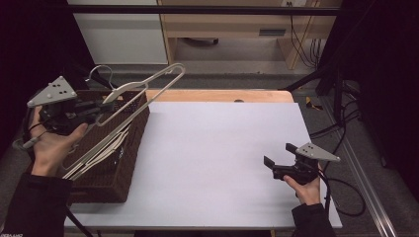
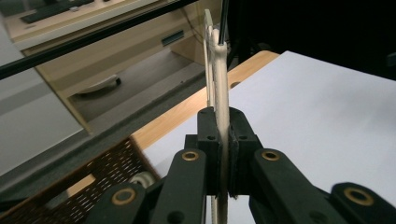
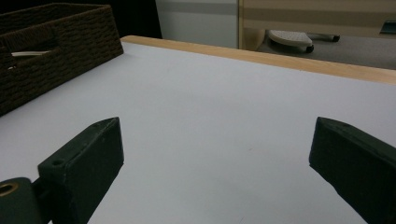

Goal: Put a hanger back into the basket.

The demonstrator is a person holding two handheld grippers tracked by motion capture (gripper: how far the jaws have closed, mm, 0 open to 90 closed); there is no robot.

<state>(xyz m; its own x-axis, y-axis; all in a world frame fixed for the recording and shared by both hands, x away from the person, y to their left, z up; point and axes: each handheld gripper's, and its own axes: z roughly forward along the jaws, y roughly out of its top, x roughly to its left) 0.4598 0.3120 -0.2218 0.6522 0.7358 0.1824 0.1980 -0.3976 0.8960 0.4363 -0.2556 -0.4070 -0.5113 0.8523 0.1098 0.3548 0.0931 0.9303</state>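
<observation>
My left gripper (image 1: pixel 101 109) pinched a cream hanger (image 1: pixel 148 85), lifted above the wicker basket (image 1: pixel 116 163); next I judged it needed carrying over the white table (image 1: pixel 217 148), where my right gripper (image 1: pixel 276 160) waited, jaws spread

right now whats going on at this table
A person is working with a pair of tongs in each hand. The left tongs are shut on a pale wooden hanger, holding it in the air above the dark wicker basket at the table's left edge. More pale hangers lie in that basket. The right tongs sit open and empty, low over the white tabletop near the right edge.
</observation>
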